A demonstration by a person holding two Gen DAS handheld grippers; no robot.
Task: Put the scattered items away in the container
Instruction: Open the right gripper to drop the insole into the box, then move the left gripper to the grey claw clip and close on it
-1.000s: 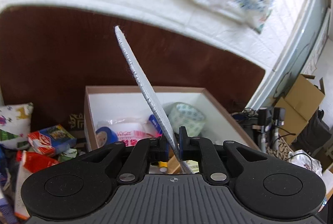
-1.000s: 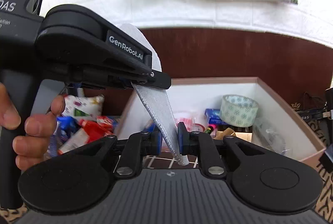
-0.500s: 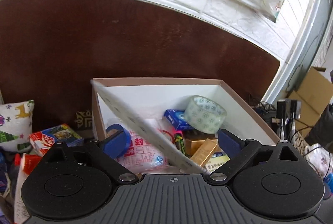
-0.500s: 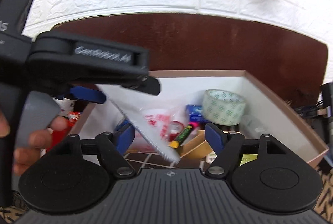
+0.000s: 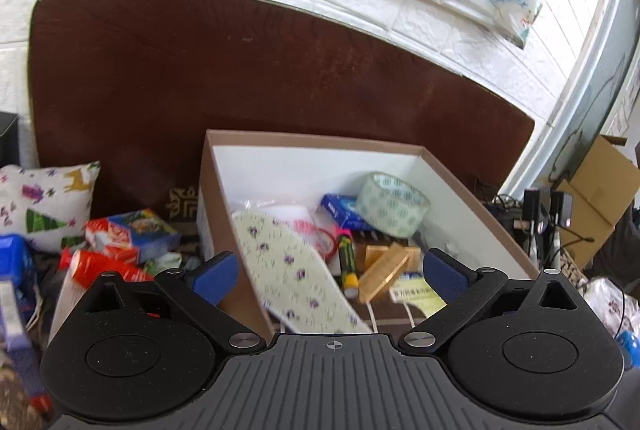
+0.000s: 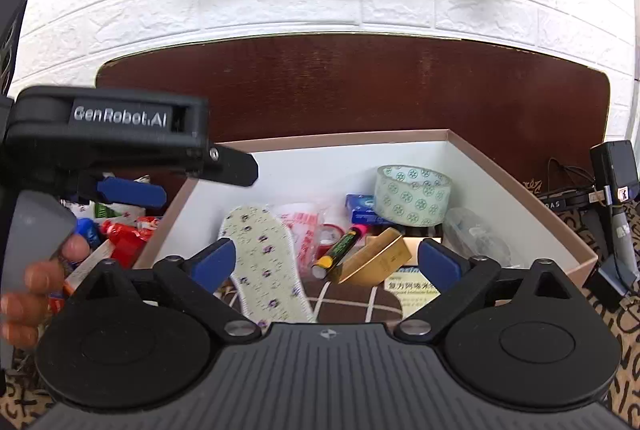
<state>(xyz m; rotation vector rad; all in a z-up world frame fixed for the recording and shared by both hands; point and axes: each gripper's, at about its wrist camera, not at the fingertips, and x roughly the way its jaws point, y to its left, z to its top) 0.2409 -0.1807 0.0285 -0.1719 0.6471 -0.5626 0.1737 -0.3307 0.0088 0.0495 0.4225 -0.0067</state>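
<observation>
Your left gripper (image 5: 331, 272) stands with its pads spread wide and grips nothing; your right gripper (image 6: 327, 260) has jaws still opening, with no pad pressing on anything. The flowered insole (image 6: 262, 254) lies inside the white-walled box (image 6: 516, 202), along its left wall, beside the marker (image 6: 340, 248), gold packet (image 6: 376, 260) and patterned tape roll (image 6: 414, 196).

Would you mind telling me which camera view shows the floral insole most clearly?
The right wrist view: the insole lies sharp in the box, toe to near-heel. In the left wrist view it is motion-blurred, its near end hidden behind the gripper body.
</observation>
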